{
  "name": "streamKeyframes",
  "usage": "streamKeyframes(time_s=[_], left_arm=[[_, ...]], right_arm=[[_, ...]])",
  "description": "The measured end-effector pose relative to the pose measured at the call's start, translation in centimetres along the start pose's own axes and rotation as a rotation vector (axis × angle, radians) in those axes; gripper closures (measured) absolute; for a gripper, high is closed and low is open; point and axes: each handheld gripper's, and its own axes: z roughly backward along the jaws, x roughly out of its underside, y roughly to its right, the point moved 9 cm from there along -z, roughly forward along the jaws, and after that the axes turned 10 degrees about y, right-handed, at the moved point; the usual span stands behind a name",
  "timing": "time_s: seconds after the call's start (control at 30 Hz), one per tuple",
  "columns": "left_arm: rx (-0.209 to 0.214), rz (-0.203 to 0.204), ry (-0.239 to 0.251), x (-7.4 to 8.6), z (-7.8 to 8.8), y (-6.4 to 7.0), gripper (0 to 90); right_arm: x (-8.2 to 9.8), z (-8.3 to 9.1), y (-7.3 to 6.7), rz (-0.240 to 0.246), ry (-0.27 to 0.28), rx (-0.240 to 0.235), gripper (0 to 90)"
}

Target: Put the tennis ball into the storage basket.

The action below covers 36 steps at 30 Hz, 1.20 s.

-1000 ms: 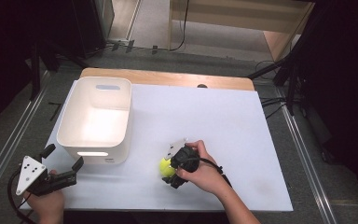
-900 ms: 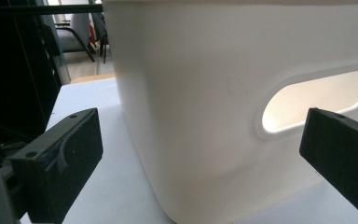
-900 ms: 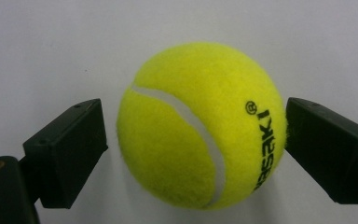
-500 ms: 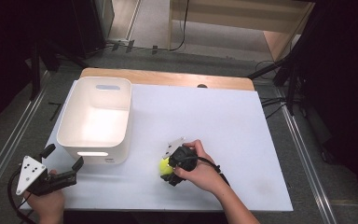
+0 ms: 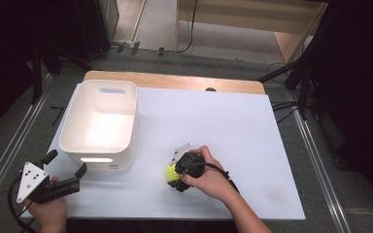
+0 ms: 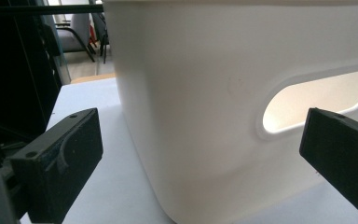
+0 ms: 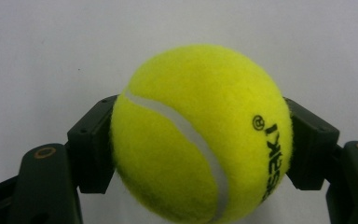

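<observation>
A yellow tennis ball [image 7: 200,135] sits squeezed between the two black jaws of my right gripper [image 7: 200,140], which have just been closing onto it. Their pads press on its left and right sides above the white table. In the high view the ball [image 5: 169,171] peeks out from under the right hand at the front middle, with the right gripper [image 5: 172,175] around it. My left gripper [image 5: 66,162] is held at the table's front left corner. It stands open, facing the near wall of the white bin [image 6: 205,70] with nothing between its jaws.
The white bin [image 5: 68,124] stands at the left of the table [image 5: 233,126], its handle slot [image 6: 317,100] facing my left gripper. A wooden strip [image 5: 175,81] runs along the far edge. Dark floor, rails and cables surround the table.
Neither hand has visibly shifted in the high view, and the ball lies at the same spot under the right hand.
</observation>
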Motion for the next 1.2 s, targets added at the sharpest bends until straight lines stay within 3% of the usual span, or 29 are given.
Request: streamKeyframes(time_s=[0.27, 0.4, 0.73, 0.83, 0.93, 1.2], left_arm=[[0.001, -0.003, -0.002, 0.0, 0.0, 0.0, 0.0], [0.001, -0.003, -0.002, 0.0, 0.0, 0.0, 0.0], [0.001, -0.002, -0.002, 0.0, 0.0, 0.0, 0.0], [0.001, -0.002, -0.002, 0.0, 0.0, 0.0, 0.0], [0.002, -0.002, -0.003, 0.0, 0.0, 0.0, 0.0], [0.002, -0.002, -0.002, 0.0, 0.0, 0.0, 0.0]], right_arm=[[-0.7, 0.7, 0.2, 0.019, 0.020, -0.019, 23.4], [-1.0, 1.2, 0.2, 0.005, 0.018, -0.013, 23.4], [-2.6, 1.9, 0.3, 0.044, 0.043, -0.032, 23.4], [-2.8, 2.2, 0.2, 0.017, 0.028, -0.024, 23.4], [-3.3, 2.4, 0.5, 0.043, 0.042, -0.031, 23.4], [-4.9, 3.6, 0.9, 0.038, 0.046, -0.029, 23.4]])
